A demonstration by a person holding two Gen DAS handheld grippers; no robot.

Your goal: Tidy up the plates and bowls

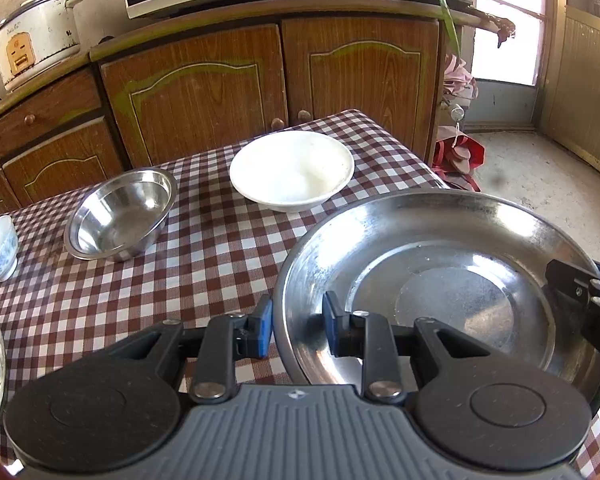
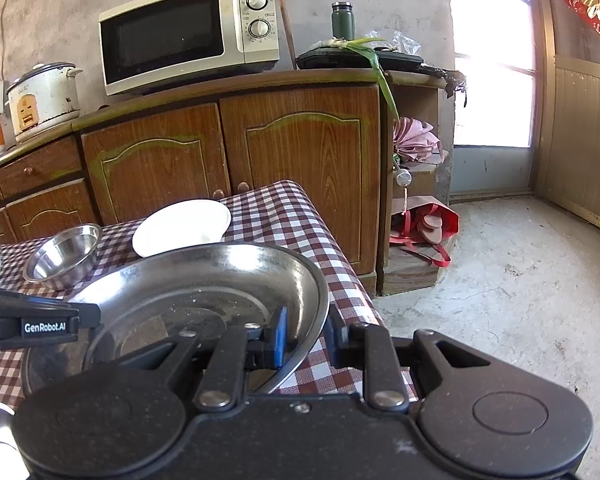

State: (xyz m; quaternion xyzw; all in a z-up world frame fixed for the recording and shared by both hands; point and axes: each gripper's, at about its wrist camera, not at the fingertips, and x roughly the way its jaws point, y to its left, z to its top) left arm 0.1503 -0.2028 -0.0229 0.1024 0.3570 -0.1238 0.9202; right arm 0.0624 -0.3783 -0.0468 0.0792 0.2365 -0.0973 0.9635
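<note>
Indoors, checked tablecloth (image 1: pixel 204 248), wooden cabinets (image 2: pixel 300 168), concrete floor (image 2: pixel 520 280), both tools, left tool (image 1: pixel 298 330), right tool (image 2: pixel 308 340), clamping steel plate (image 1: pixel 440 264) rim.

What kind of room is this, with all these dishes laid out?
Most likely a plain home kitchen: a white microwave oven and a worn white rice cooker stand on brown wooden cabinets, and metal and white bowls sit on a table with a red-and-white checked cloth.

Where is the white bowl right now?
The white bowl sits on the checkered table, toward its far edge in front of the wooden cabinet, between the small steel bowl and the big steel plate.
</note>
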